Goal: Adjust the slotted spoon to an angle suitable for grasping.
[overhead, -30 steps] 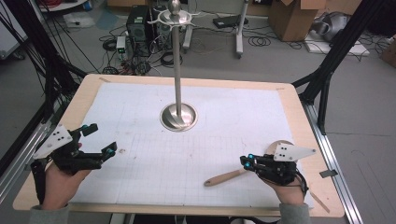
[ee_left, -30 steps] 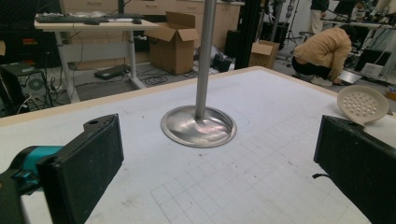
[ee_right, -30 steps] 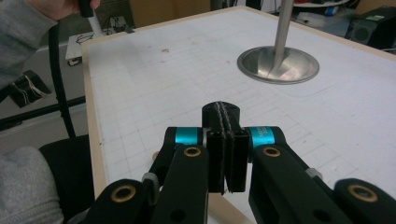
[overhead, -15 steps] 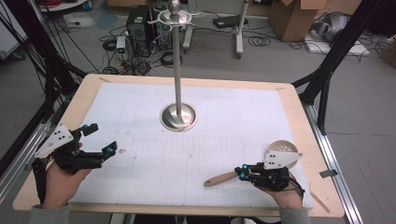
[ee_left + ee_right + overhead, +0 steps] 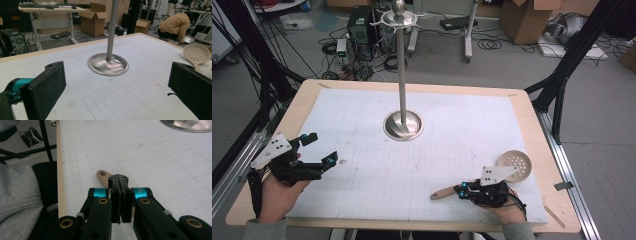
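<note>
A beige slotted spoon [image 5: 515,165] lies flat on the white gridded mat at the front right, its handle end [image 5: 103,177] pointing left. My right gripper [image 5: 460,190] is low over that handle, jaws shut pad to pad [image 5: 121,180] with nothing between them; the handle's holed tip shows just past them. Whether they touch the handle I cannot tell. My left gripper [image 5: 323,147] is held above the mat at the front left, open and empty [image 5: 116,82]. The spoon's perforated head [image 5: 197,53] appears past its right jaw.
A metal stand with a round base [image 5: 402,125] and a tall pole [image 5: 111,27] rises from the middle of the mat. The wooden table edge [image 5: 60,170] runs close beside my right gripper. Boxes, cables and a crouching person [image 5: 175,23] are beyond the table.
My right gripper has come down toward the spoon's handle, jaws staying shut. The left gripper and the spoon have stayed where they were.
</note>
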`<state>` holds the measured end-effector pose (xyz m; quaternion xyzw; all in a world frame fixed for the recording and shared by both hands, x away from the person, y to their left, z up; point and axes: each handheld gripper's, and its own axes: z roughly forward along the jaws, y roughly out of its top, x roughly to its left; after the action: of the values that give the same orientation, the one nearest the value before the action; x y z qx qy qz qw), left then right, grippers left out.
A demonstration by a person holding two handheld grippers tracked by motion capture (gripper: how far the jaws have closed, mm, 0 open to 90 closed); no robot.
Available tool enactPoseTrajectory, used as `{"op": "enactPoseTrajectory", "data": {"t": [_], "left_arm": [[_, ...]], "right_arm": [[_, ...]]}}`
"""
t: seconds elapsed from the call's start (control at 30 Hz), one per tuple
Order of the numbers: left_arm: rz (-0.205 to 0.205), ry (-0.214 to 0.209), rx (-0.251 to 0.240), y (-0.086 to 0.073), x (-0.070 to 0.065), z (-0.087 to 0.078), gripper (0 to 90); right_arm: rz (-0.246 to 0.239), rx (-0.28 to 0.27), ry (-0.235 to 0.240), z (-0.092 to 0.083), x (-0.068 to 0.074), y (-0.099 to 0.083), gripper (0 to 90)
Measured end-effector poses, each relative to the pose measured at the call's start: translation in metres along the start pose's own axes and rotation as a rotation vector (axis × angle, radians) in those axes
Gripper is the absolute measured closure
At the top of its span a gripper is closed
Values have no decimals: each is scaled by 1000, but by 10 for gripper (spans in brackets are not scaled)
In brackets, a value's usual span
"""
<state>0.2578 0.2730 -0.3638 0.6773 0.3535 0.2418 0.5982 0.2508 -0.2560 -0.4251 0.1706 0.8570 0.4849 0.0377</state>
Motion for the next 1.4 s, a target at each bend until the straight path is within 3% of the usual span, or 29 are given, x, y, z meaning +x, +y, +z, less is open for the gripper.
{"op": "enactPoseTrajectory", "data": {"t": [0.27, 0.33, 0.67, 0.8, 1.1, 1.4], "left_arm": [[-4, 2, 5, -1, 2, -1, 19], [-5, 1, 6, -1, 2, -1, 18], [-11, 9, 12, -3, 4, -2, 19], [-10, 14, 13, -3, 4, -5, 18], [-10, 31, 18, -5, 7, -12, 19], [-12, 46, 19, -7, 7, -19, 19]], "right_arm": [[13, 32, 35, 13, -2, -7, 893], [7, 63, 29, 18, -1, -8, 893], [-7, 104, 11, 28, -1, -8, 894], [3, 89, -5, 32, -4, -7, 894], [13, 87, -105, 43, -9, 1, 894], [40, 83, -152, 50, -15, 6, 894]]}}
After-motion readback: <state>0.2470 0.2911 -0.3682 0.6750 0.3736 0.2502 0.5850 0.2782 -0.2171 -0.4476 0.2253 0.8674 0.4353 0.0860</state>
